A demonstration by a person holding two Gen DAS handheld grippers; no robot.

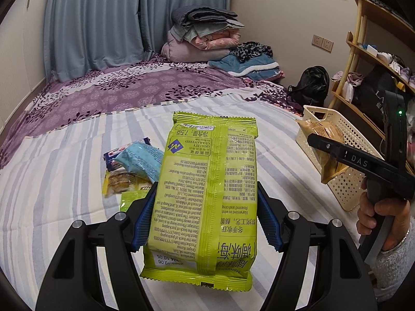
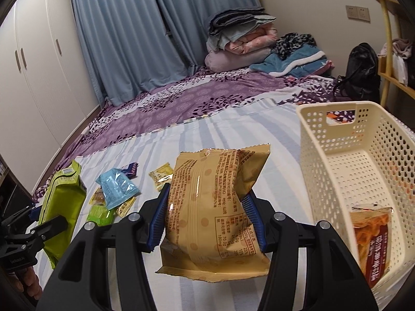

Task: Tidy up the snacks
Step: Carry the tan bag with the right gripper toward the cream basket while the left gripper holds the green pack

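My left gripper [image 1: 206, 202] is shut on a lime-green snack bag [image 1: 207, 197] and holds it above the striped bedsheet. The bag also shows in the right wrist view [image 2: 62, 207]. My right gripper [image 2: 206, 204] is shut on a tan snack bag [image 2: 212, 212], held just left of the cream perforated basket [image 2: 311, 155]. In the left wrist view that tan bag [image 1: 328, 153] hangs in front of the basket [image 1: 355, 181]. An orange-red snack pack [image 2: 373, 238] lies inside the basket. Several small snacks lie on the sheet: a light blue pack [image 2: 116, 189], a yellow pack [image 2: 160, 173], a small green pack [image 2: 99, 215].
Folded blankets [image 1: 202, 33] and clothes are piled at the far end of the bed. A black backpack [image 1: 311, 85] sits by the wall. A wooden shelf [image 1: 363, 51] stands right of the basket. A white wardrobe [image 2: 33, 77] stands on the left.
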